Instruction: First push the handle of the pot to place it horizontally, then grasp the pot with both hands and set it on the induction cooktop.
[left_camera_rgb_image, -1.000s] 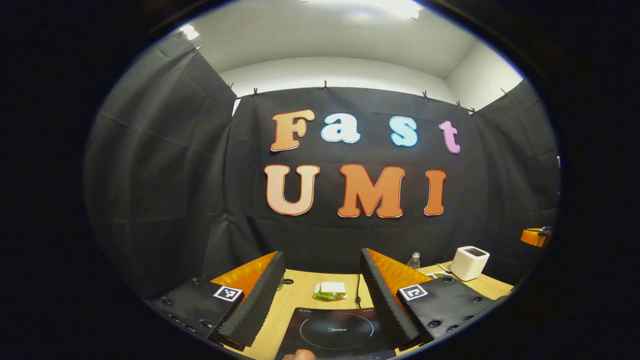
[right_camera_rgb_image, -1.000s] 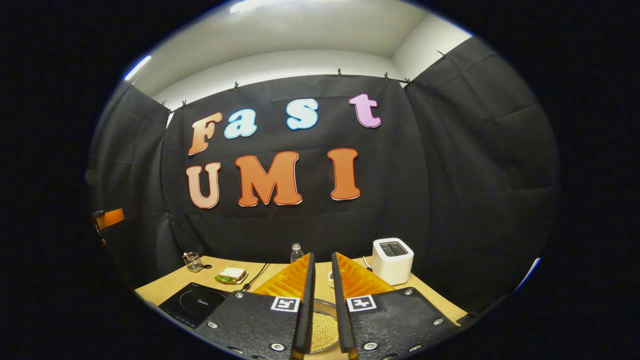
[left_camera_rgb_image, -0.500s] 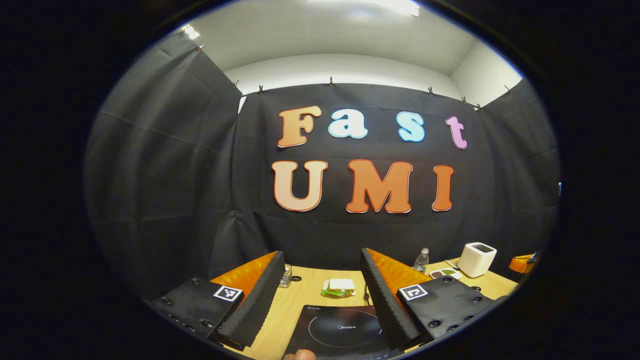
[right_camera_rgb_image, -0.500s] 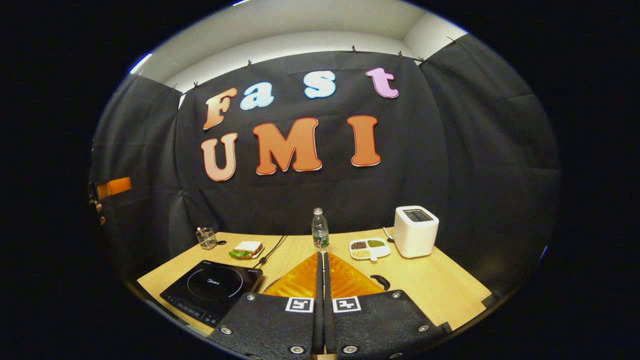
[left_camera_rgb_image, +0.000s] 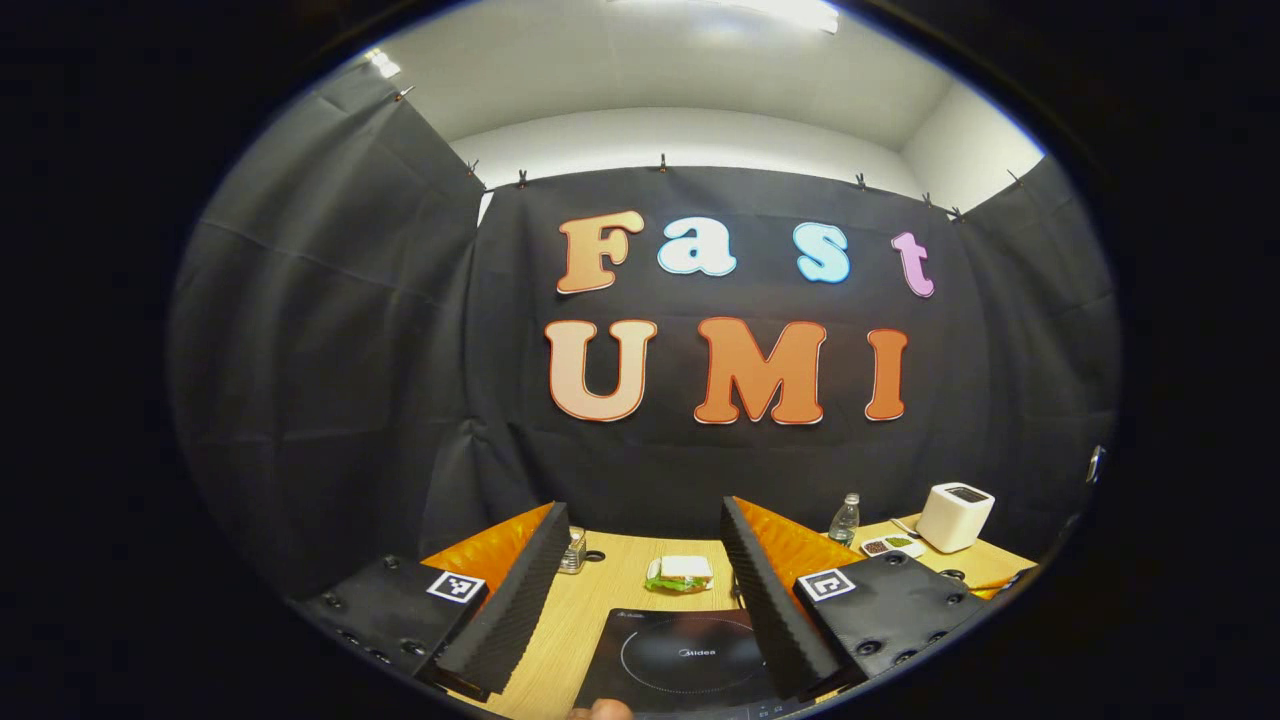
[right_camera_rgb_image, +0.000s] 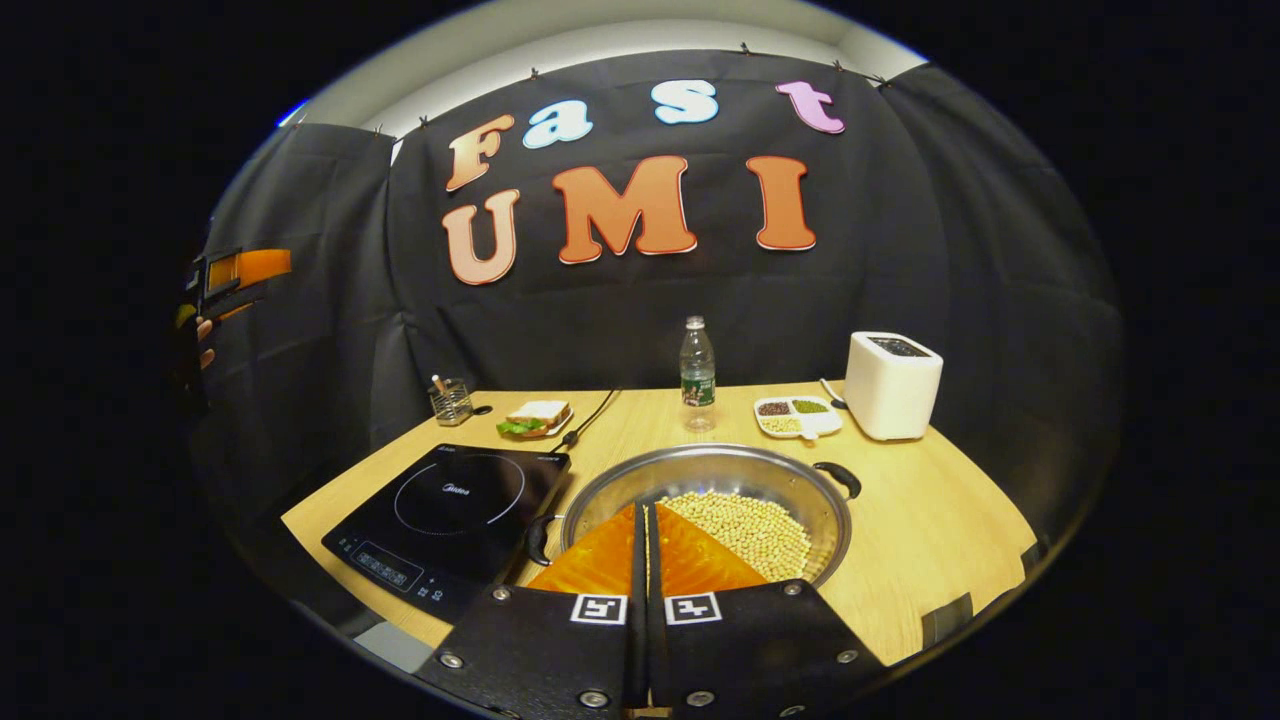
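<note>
Right gripper view: jaws together above pot (right_camera_rgb_image: 745, 500)

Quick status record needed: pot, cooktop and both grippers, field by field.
pot: on the table, right of the cooktop, beans inside
pot handles: one at near left, one at far right, so set diagonally
induction cooktop: bare, nothing on it
left gripper: open, above the cooktop
right gripper: shut, empty, above the pot's near rim

We read one brand word, "Midea", printed inside the ring on the induction cooktop (left_camera_rgb_image: 690, 655), seen in both views (right_camera_rgb_image: 455, 490). Small lettering at its corners and the bottle's (right_camera_rgb_image: 697, 372) label stay too small to read.
</note>
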